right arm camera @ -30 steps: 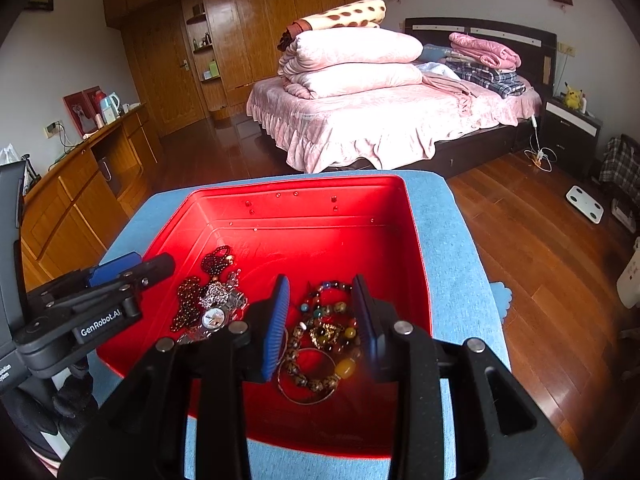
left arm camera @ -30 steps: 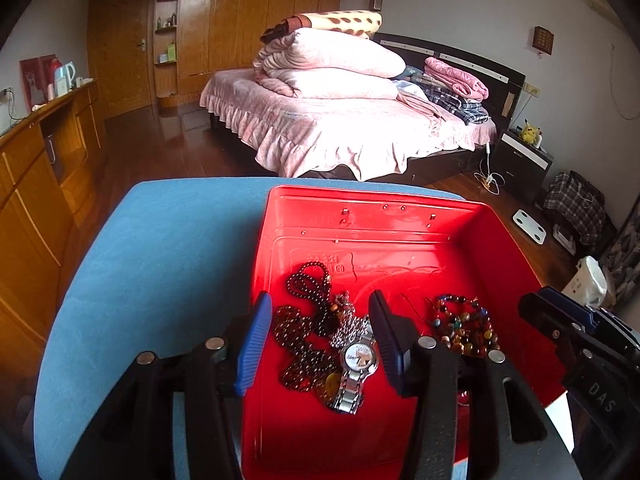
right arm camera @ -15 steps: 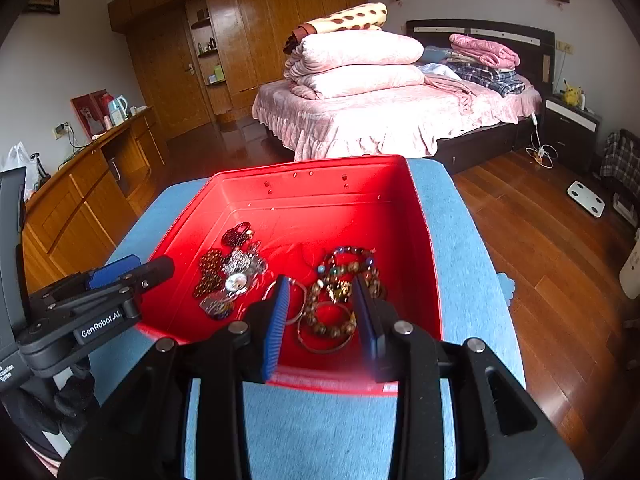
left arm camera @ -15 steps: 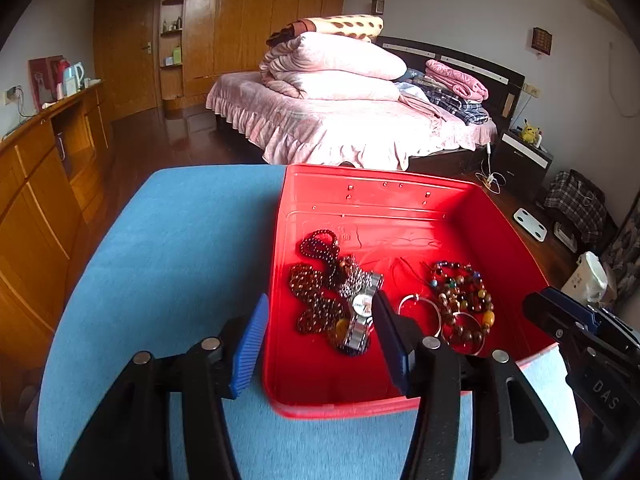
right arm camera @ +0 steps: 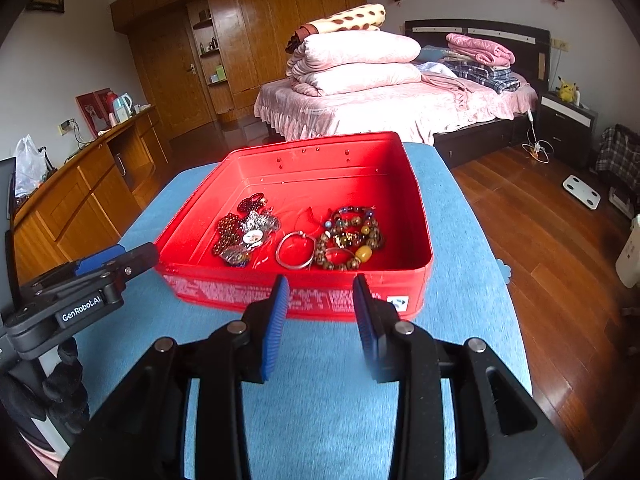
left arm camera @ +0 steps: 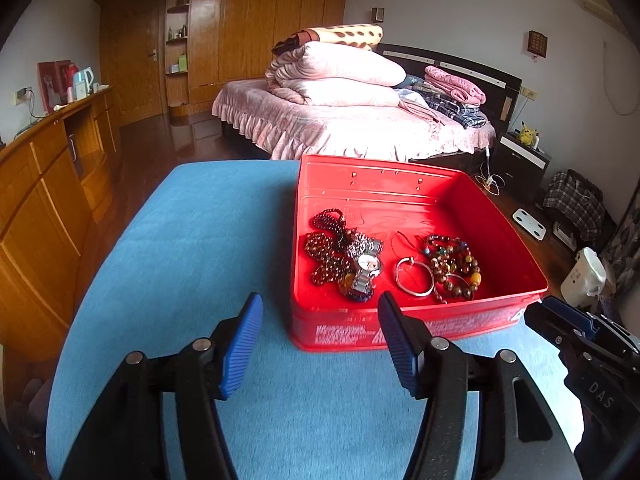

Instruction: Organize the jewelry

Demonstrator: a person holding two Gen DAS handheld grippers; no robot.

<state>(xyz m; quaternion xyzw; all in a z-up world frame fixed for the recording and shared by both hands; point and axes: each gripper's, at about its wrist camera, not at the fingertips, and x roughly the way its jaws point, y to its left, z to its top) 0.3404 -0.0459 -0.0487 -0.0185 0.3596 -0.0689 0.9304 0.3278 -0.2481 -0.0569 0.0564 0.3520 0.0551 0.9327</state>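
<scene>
A red box [left arm camera: 404,330] [right arm camera: 296,296] sits on a blue table [left arm camera: 188,248] [right arm camera: 340,400]. Inside lie dark red bead strands [left arm camera: 324,246] [right arm camera: 226,232], a silver watch [left arm camera: 366,266] [right arm camera: 252,236], a silver bangle [left arm camera: 414,278] [right arm camera: 295,250] and coloured bead bracelets [left arm camera: 454,264] [right arm camera: 354,238]. My left gripper [left arm camera: 320,320] hovers over the table before the box's near left corner, its jaws opening, nothing between them. My right gripper [right arm camera: 320,300] hangs before the box's near wall, jaws apart and empty. Each gripper shows at the other view's edge: the right gripper [left arm camera: 576,332], the left gripper [right arm camera: 100,268].
The table's edges drop off to the left and right onto a wooden floor [right arm camera: 552,240]. A pink bed [left arm camera: 352,124] stands behind, a wooden cabinet [left arm camera: 44,184] along the left wall. A white appliance [left arm camera: 584,280] stands on the floor at right.
Both grippers have drawn back from above the jewelry to in front of the box's near wall. The left jaws have spread wider. The jewelry has stayed in the box.
</scene>
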